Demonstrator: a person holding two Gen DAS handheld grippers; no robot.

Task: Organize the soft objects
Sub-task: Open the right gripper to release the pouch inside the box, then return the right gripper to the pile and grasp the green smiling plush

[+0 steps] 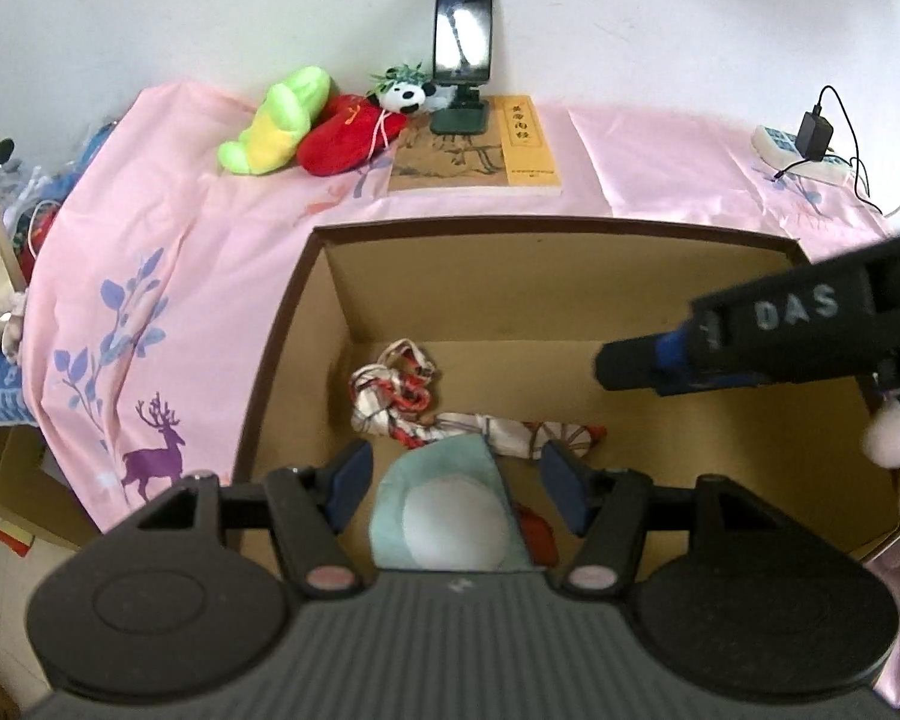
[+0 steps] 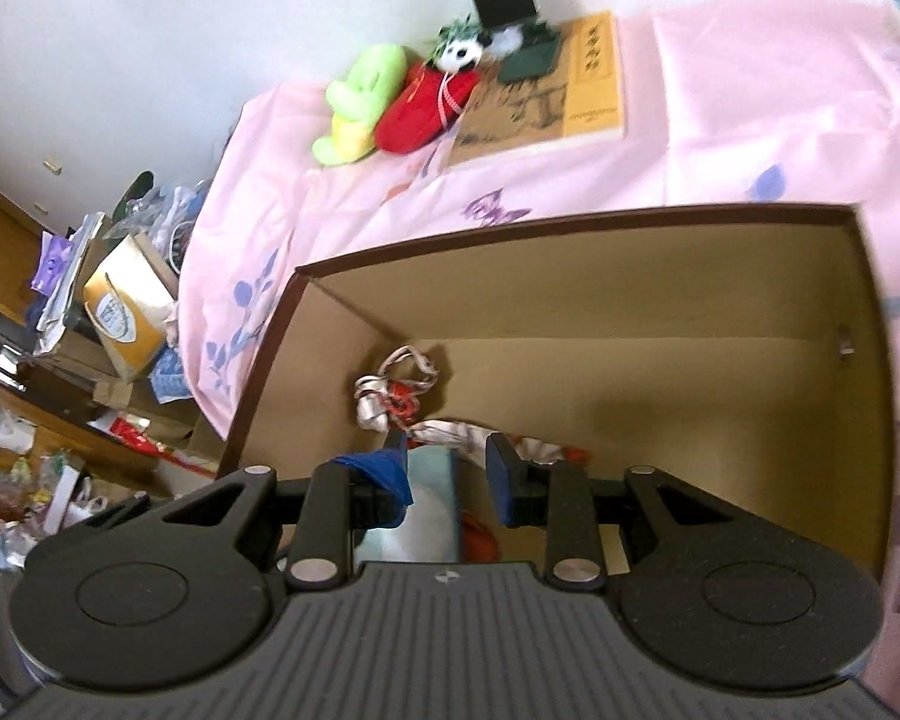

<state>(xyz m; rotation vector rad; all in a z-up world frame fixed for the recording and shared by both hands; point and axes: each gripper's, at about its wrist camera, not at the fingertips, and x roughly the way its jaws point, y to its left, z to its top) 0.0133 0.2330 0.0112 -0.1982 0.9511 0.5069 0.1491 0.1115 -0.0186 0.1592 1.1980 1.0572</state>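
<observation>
The pink cloth (image 1: pixel 168 228) covers the worktop ahead of both tools, and on it, directly under them, sits the open cardboard box (image 1: pixel 282 324). Inside, just beyond the left tool (image 1: pixel 450 477), lie a knotted patterned scarf (image 1: pixel 399 396) and, right below its tips, a pale teal soft piece with a white round patch (image 1: pixel 444 510); something red shows beside it. The left tool's jaws stand apart with nothing between the pads. The right tool (image 2: pixel 450 471) hangs over the same box, its jaws a little apart and empty too; a scrap of blue tape hangs loose from its left finger.

Well ahead of both tools, at the far edge of the cloth by a book (image 1: pixel 480 150) and phone stand (image 1: pixel 461 114), three soft toys wait: a green and yellow plush (image 1: pixel 273 123), a red plush (image 1: pixel 345 132) touching it, and a small panda (image 1: pixel 405 95).

The step looks like a drop just finished into the box. Next, one tool would need to lift clear of the rim, reach forward to the toys and close on one.
</observation>
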